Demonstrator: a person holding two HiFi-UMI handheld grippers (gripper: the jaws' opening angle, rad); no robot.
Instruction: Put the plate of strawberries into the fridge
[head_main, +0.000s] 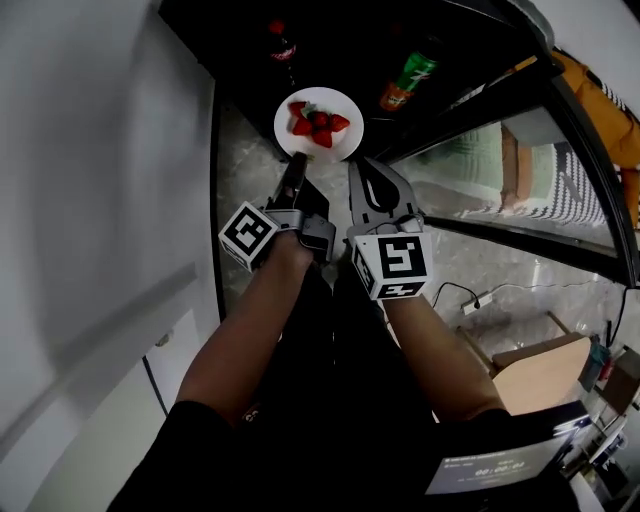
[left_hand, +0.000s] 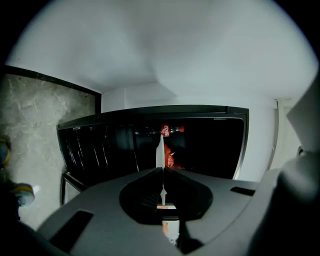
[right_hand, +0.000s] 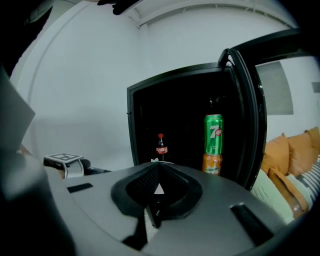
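Note:
A white plate (head_main: 318, 123) with red strawberries (head_main: 318, 124) hangs in front of the dark open fridge (head_main: 350, 40). My left gripper (head_main: 297, 160) is shut on the plate's near rim. In the left gripper view the plate (left_hand: 160, 150) shows edge-on as a white sliver between the jaws, with strawberries (left_hand: 170, 159) to its right. My right gripper (head_main: 354, 166) is shut with nothing in it, its tip close beside the plate's near right edge. In the right gripper view the right gripper (right_hand: 158, 163) points into the fridge.
Inside the fridge stand a cola bottle (head_main: 283, 45), a green soda can (head_main: 415, 72) and an orange can (head_main: 397, 97). The glass fridge door (head_main: 520, 170) stands open at the right. A white wall (head_main: 90, 200) is at the left. A cable and plug (head_main: 478, 300) lie on the floor.

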